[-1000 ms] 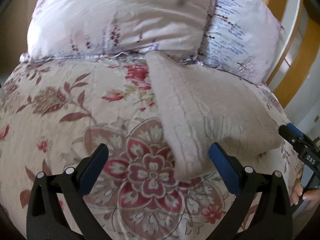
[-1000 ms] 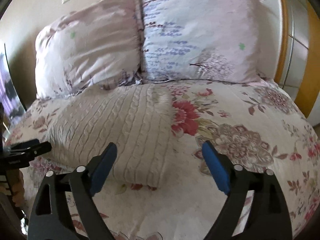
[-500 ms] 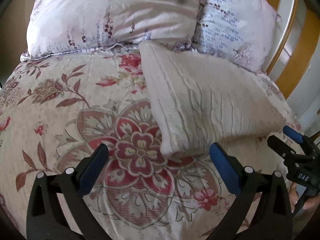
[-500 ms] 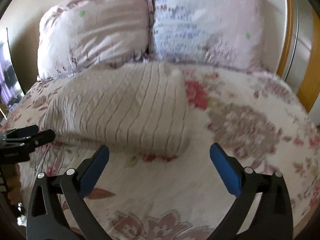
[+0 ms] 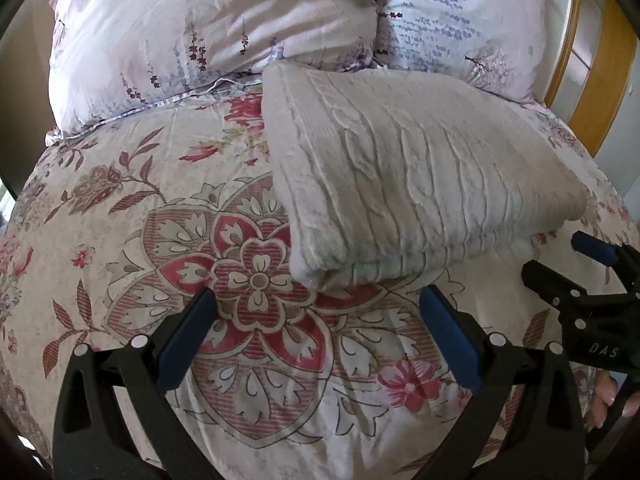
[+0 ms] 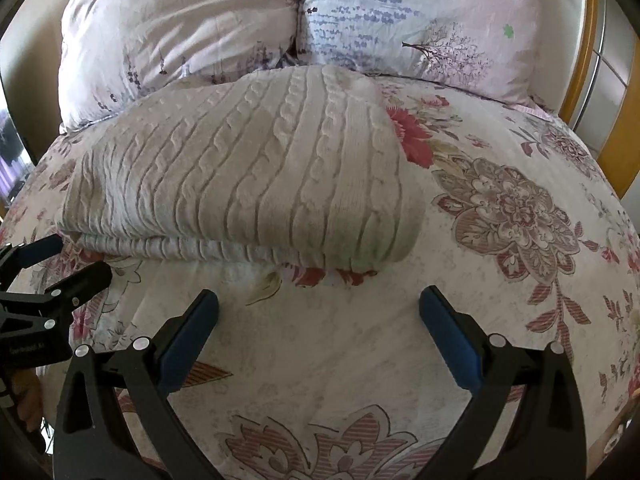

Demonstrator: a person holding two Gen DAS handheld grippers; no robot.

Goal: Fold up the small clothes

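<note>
We hold both grippers, left gripper (image 5: 316, 334) and right gripper (image 6: 318, 334), wide open and empty at six o'clock of the folded cable-knit sweater (image 6: 248, 176); it rests flat on the bed (image 6: 500, 208), seemingly ready for another fold.

Floral-sheeted bed (image 5: 120, 240), folded cream cable-knit sweater (image 5: 420, 184) lying on it, two pillows (image 5: 200, 32) at its head

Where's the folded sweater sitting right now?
The folded sweater lies on the floral bedspread, its far edge against the two pillows, ahead of both open grippers and touching neither.
</note>
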